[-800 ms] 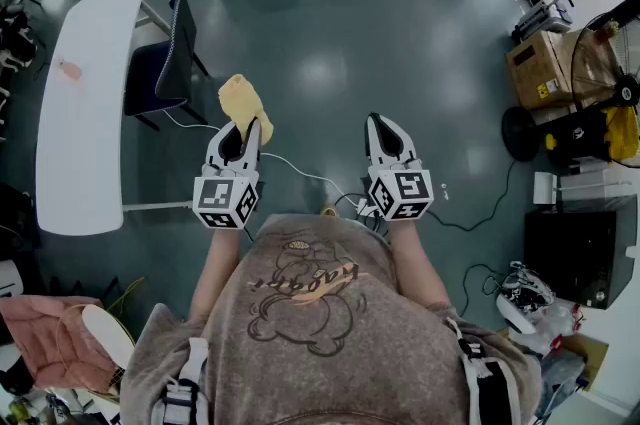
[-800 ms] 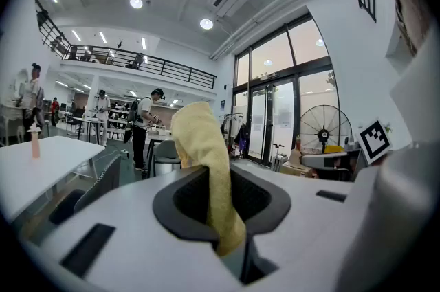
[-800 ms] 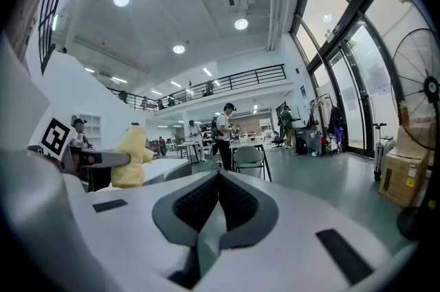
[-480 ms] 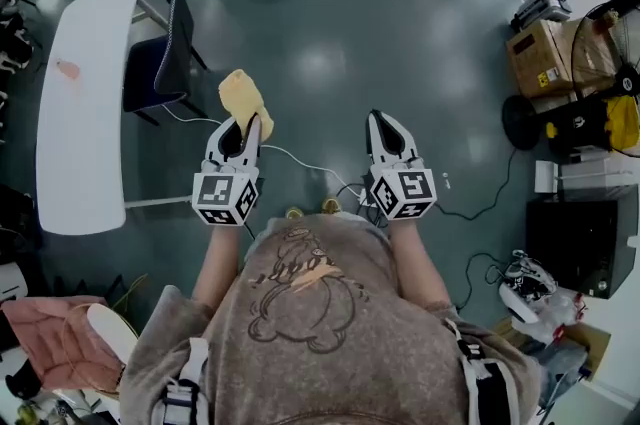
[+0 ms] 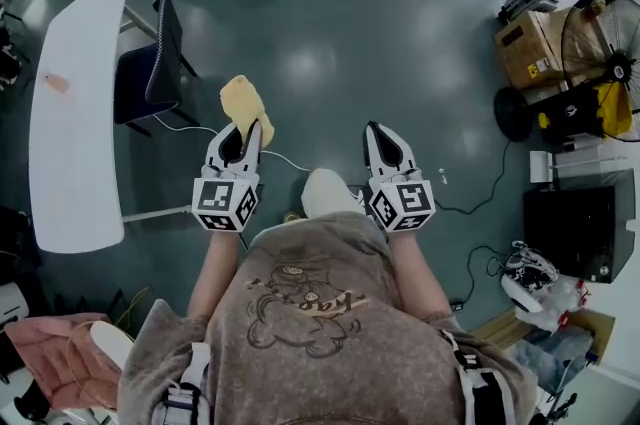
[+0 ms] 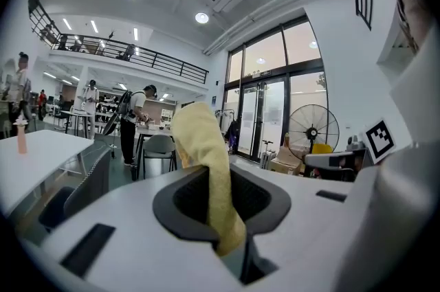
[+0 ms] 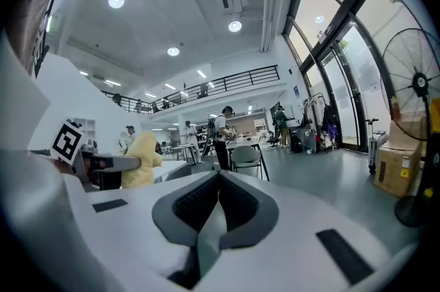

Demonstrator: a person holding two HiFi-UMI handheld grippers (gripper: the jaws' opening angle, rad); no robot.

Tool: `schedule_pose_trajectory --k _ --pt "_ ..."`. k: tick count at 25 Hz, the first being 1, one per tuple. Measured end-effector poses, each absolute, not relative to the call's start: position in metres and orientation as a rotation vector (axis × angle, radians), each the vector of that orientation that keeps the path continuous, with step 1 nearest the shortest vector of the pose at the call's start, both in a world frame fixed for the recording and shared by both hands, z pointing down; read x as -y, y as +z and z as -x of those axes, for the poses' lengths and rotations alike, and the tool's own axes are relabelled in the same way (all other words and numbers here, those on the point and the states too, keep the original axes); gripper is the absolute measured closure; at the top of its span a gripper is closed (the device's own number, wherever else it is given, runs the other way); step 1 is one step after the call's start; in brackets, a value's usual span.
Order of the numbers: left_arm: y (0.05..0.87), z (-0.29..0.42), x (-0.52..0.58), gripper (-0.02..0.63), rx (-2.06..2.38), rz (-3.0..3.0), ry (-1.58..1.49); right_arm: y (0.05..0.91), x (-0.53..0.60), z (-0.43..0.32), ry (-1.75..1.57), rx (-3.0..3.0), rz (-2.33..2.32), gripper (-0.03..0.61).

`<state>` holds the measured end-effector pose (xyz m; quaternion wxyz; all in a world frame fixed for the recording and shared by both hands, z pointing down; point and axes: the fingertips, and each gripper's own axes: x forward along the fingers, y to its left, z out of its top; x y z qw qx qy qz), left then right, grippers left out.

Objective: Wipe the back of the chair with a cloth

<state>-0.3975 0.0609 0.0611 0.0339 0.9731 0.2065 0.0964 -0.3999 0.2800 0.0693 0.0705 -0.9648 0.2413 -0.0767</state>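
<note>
left gripper [image 5: 243, 127] jaws clamp cloth [image 5: 243, 101]; right gripper [image 5: 377, 127] jaws closed; pale shoe [image 5: 328, 193], probably, newly forward.

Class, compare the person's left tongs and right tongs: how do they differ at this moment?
The left tongs are shut on a yellow cloth, which sticks out ahead of them; the right tongs are shut on nothing. The left tongs sit on the side nearer the chair; the right tongs sit farther from it. Both point forward, side by side.
</note>
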Motion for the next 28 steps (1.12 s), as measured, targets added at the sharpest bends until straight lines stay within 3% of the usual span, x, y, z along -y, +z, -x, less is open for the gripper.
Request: schedule_pose_trajectory --k 12,28 --pt "0.075 0.32 -0.049 0.551 -0.651 -3.014 0.283 0.087 -0.262 0.313 -0.205 -0.716 2.897 0.552" --pt "0.05 0.081 -0.066 0.551 -0.494 -3.019 0.275 0.066 -0.283 0.053 -0.253 -0.85 2.889 0.553"
